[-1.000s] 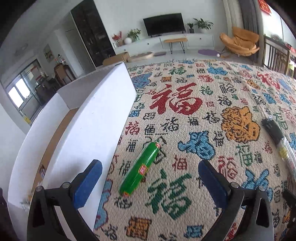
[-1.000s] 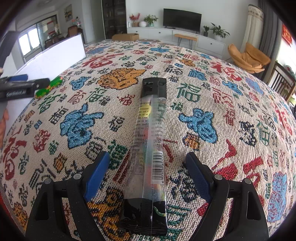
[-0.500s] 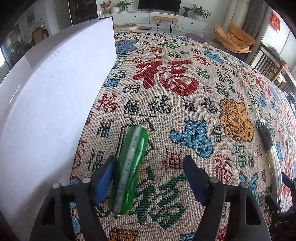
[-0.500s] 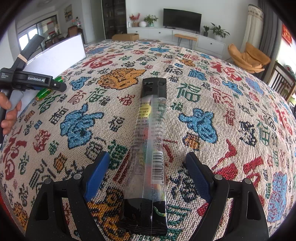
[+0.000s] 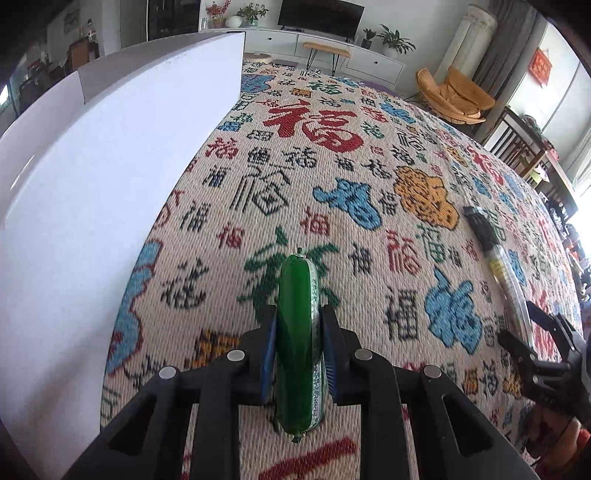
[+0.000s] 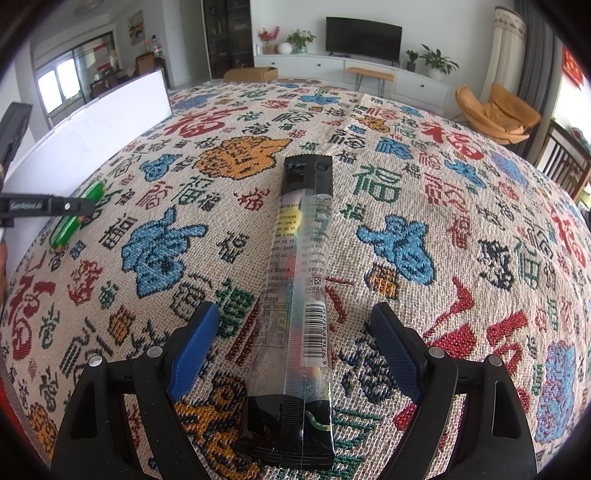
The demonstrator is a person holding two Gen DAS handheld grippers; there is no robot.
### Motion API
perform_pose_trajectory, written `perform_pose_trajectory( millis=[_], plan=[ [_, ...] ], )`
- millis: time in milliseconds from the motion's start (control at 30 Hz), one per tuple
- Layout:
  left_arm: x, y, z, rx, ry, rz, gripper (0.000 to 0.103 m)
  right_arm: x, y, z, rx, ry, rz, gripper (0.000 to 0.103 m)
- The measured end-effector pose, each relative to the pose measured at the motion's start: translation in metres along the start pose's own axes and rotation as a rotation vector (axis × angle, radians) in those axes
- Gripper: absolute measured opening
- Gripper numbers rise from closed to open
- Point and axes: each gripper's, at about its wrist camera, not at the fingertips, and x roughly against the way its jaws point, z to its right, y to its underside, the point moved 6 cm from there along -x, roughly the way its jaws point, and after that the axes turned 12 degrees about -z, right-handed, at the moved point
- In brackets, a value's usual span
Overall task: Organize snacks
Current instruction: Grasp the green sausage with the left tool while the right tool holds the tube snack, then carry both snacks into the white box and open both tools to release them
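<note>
A patterned cloth (image 5: 369, 155) spreads beneath and ahead of the jaws. Far ahead stand a television (image 6: 364, 35), a white cabinet (image 6: 332, 66) and, ahead-right, an orange chair (image 6: 495, 110).

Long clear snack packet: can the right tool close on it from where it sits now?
Probably yes. The right tool is open, its fingers either side of the long clear snack packet, which lies flat on the patterned cloth with nothing between.

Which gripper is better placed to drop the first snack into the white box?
Left. The left gripper is shut on the green sausage, right beside the white box. The right gripper is open, only straddling the long clear snack packet, which lies flat on the patterned cloth, farther from the box.
</note>
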Motion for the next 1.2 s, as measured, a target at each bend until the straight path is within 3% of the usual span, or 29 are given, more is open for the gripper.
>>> perform_pose_trajectory(
  millis=[67,133,233,333,367,400,433,467,600,700,867,967,1033,1133,1167,1200],
  plan=[
    [0.011,0.019,0.001,0.007,0.016,0.014,0.022,0.000,-0.001,0.000,0.002,-0.018,-0.007,0.089],
    [0.023,0.032,0.001,0.013,0.029,0.038,0.022,-0.002,-0.009,0.001,0.009,-0.062,-0.081,0.090],
    [0.044,0.044,0.004,0.030,0.065,0.077,0.022,-0.002,-0.037,0.009,-0.074,-0.205,-0.197,0.089],
    [0.067,0.048,0.007,0.051,0.117,0.119,0.022,-0.010,-0.067,0.012,-0.110,-0.189,-0.260,0.086],
    [0.076,0.049,0.008,0.056,0.132,0.134,0.022,-0.015,-0.072,0.007,-0.082,-0.168,-0.277,0.082],
    [0.087,0.052,0.007,0.060,0.145,0.150,0.022,-0.023,-0.073,0.001,-0.047,-0.147,-0.320,0.059],
    [0.097,0.054,0.006,0.061,0.153,0.167,0.022,-0.030,-0.070,-0.004,-0.020,-0.113,-0.369,0.048],
    [0.108,0.055,0.004,0.062,0.160,0.185,0.022,-0.027,-0.072,-0.006,0.012,-0.047,-0.347,0.025],
    [0.154,0.056,-0.025,0.097,0.189,0.230,0.022,-0.018,-0.074,-0.014,0.009,-0.074,-0.343,0.014],
    [0.188,0.047,-0.063,0.136,0.149,0.273,0.022,0.016,-0.098,-0.034,-0.025,-0.187,-0.266,0.014],
    [0.217,0.023,-0.141,0.207,-0.023,0.309,0.022,0.106,-0.169,-0.146,0.078,-0.419,-0.088,0.014],
    [0.217,0.022,-0.186,0.270,-0.103,0.300,0.022,0.144,-0.197,-0.237,0.170,-0.569,-0.059,0.014],
    [0.211,0.026,-0.211,0.315,-0.127,0.290,0.022,0.153,-0.203,-0.297,0.237,-0.628,-0.064,0.015],
    [0.201,0.036,-0.236,0.371,-0.169,0.280,0.023,0.144,-0.198,-0.372,0.328,-0.640,-0.082,0.015],
    [0.200,0.040,-0.243,0.390,-0.179,0.282,0.025,0.136,-0.194,-0.391,0.350,-0.648,-0.097,0.017],
    [0.198,0.044,-0.247,0.403,-0.173,0.280,0.033,0.126,-0.190,-0.408,0.365,-0.668,-0.121,0.024]
  ],
)
